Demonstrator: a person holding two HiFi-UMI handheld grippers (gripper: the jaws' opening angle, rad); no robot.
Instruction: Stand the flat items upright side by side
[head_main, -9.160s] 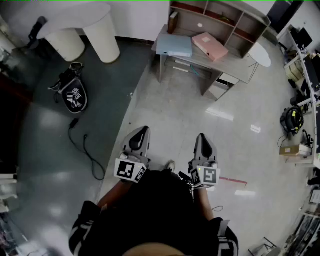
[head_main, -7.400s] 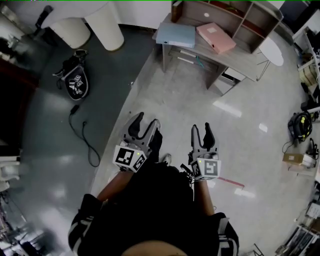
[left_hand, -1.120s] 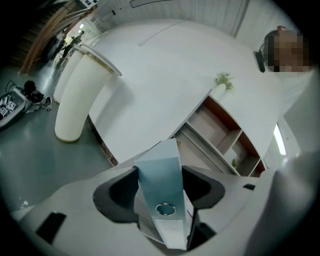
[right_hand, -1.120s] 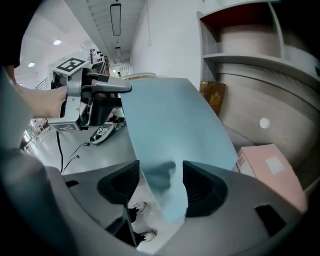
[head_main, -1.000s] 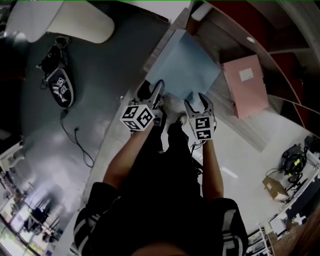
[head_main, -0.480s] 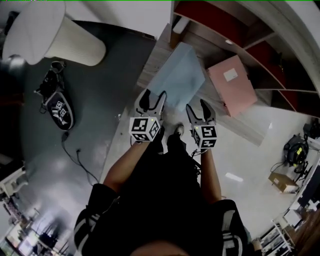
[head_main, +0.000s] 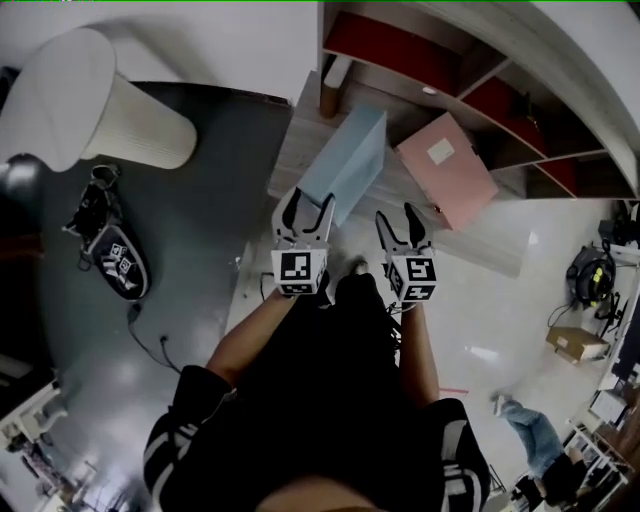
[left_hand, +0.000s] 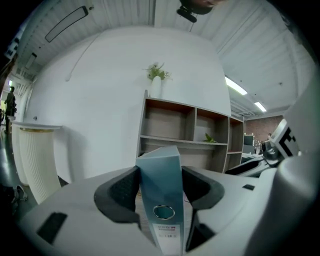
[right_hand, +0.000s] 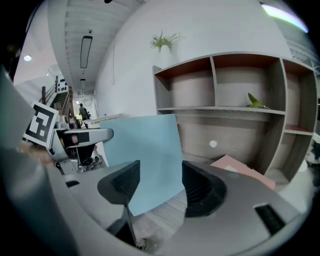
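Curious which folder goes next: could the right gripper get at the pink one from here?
Probably yes. The right gripper is open, and the pink folder lies flat just beyond it, nothing between. The left gripper holds the blue binder off to the side.

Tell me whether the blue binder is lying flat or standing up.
Standing up: the blue binder, clamped in the left hand-held gripper, shows its spine vertical, and the head view shows its cover on edge.
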